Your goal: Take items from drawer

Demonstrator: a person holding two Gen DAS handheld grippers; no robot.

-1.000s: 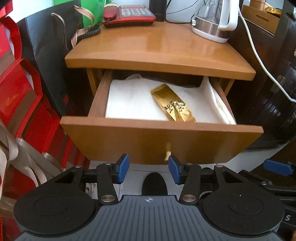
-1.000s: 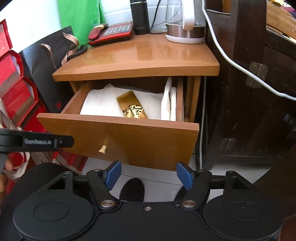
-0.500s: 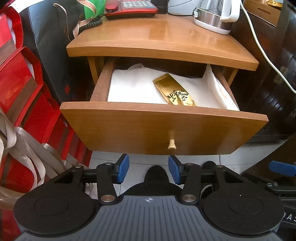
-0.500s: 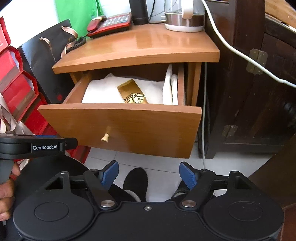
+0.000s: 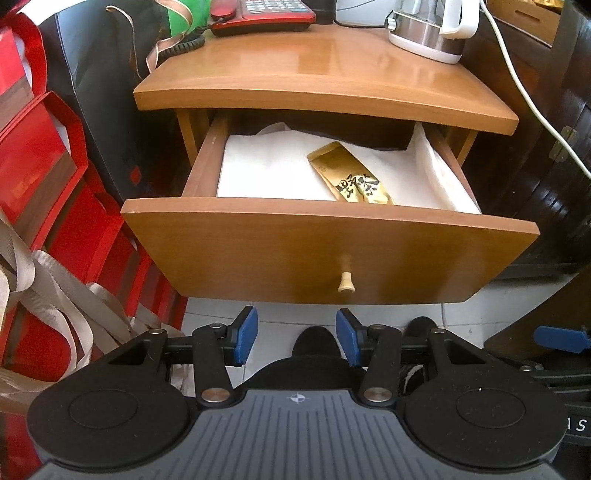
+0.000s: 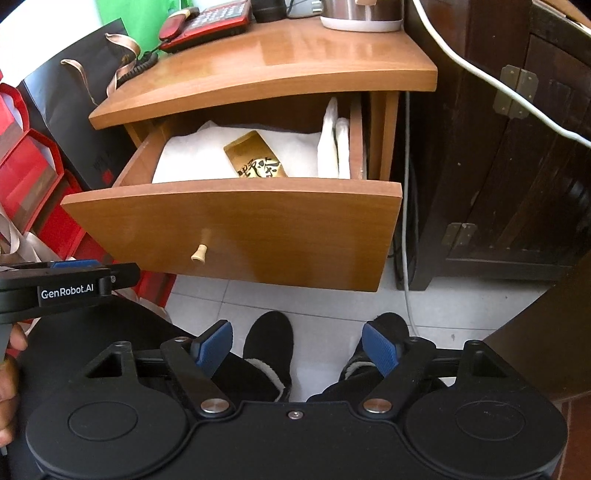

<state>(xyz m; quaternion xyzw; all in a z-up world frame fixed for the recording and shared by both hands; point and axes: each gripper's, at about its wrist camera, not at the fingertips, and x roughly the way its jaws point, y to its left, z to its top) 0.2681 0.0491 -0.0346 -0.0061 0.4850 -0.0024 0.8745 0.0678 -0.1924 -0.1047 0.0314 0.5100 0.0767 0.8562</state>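
The gold packet (image 5: 349, 173) lay flat in the open drawer (image 5: 328, 254): light, crinkly, slippery, best pinched by an edge. Left gripper (image 5: 295, 338) stood wide, empty; right gripper (image 6: 297, 345) was opening, empty.

The drawer's front panel (image 5: 328, 254) hides the near end of the gold packet (image 5: 349, 173), and the table top (image 5: 325, 96) shades the drawer's far part. The red telephone (image 5: 262, 14) and the kettle (image 5: 428, 29) are cut off by the top edge. In the right wrist view, only fingers of the person's hand (image 6: 9, 369) show at the left edge.
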